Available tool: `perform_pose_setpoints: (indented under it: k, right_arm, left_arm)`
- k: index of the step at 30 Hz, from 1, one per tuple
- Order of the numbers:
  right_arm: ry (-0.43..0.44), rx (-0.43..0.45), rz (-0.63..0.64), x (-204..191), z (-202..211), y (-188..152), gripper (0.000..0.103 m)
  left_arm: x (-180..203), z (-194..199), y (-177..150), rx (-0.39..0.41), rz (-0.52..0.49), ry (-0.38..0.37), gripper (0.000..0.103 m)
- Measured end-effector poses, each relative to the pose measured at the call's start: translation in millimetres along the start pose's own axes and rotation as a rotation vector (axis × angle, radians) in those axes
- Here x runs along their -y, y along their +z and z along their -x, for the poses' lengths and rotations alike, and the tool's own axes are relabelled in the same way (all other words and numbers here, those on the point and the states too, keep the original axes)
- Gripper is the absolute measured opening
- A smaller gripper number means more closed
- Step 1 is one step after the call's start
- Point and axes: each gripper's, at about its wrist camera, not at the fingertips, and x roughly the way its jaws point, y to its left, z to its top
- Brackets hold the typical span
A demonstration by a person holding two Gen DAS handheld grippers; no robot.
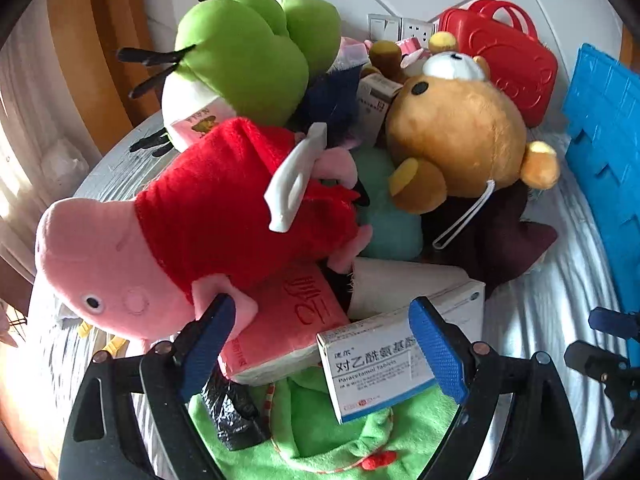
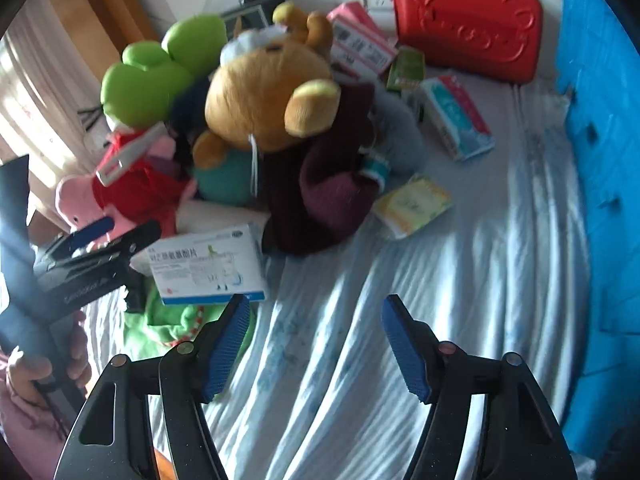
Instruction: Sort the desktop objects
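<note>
A pile of soft toys lies on the pale striped cloth (image 2: 400, 280): a pink pig in a red dress (image 1: 120, 272), a green frog (image 1: 248, 52) and a brown bear (image 1: 452, 132). My left gripper (image 1: 324, 344) is open low over the pile's near edge. A pink tissue pack (image 1: 288, 320) and a white paracetamol box (image 1: 372, 368) lie between its blue pads, neither pressed. My right gripper (image 2: 316, 346) is open over bare cloth to the right of the same box (image 2: 208, 268), with nothing between its fingers.
A red case (image 2: 464, 16) stands at the back and a blue crate (image 2: 600, 160) along the right. A maroon cloth (image 2: 332, 184), a yellow packet (image 2: 412, 204), a tissue pack (image 2: 456, 116) and small boxes lie about. A green cloth (image 1: 320, 432) is under the left gripper.
</note>
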Motion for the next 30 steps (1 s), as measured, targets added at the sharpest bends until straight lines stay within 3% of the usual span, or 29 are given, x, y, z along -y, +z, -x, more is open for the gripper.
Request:
perform_pose_setpoints:
  k: [2, 5, 12, 17, 22, 27, 30]
  right_arm:
    - [0.015, -0.036, 0.013, -3.1, -16.9, -5.7, 0.068]
    - [0.033, -0.077, 0.035, -10.3, -39.1, -13.0, 0.068]
    - [0.049, -0.131, 0.054, -14.2, -63.2, -23.0, 0.067]
    - [0.023, -0.079, 0.036, -2.5, -55.0, -15.0, 0.067]
    - [-0.050, -0.021, 0.060, 2.9, -57.6, 6.9, 0.067]
    - [-0.058, -0.023, 0.137, -11.1, -76.4, 14.4, 0.067]
    - [0.013, -0.069, 0.198, -31.0, -82.8, 2.8, 0.065]
  left_arm:
    - [5.0, -10.5, -3.3, -0.022, -0.010, 0.030, 0.090]
    - [4.4, -9.7, -12.3, -0.044, 0.027, 0.008, 0.090]
    - [11.2, -15.9, -63.2, -0.194, -0.012, 0.023, 0.090]
    - [4.2, -1.3, -73.5, -0.150, 0.074, -0.051, 0.090]
    - [14.1, -7.9, -82.7, -0.207, 0.074, -0.076, 0.090]
    - [8.7, -8.1, -84.2, -0.177, 0.086, -0.003, 0.089]
    - [-6.7, 5.9, -77.6, -0.112, 0.117, 0.118, 0.086]
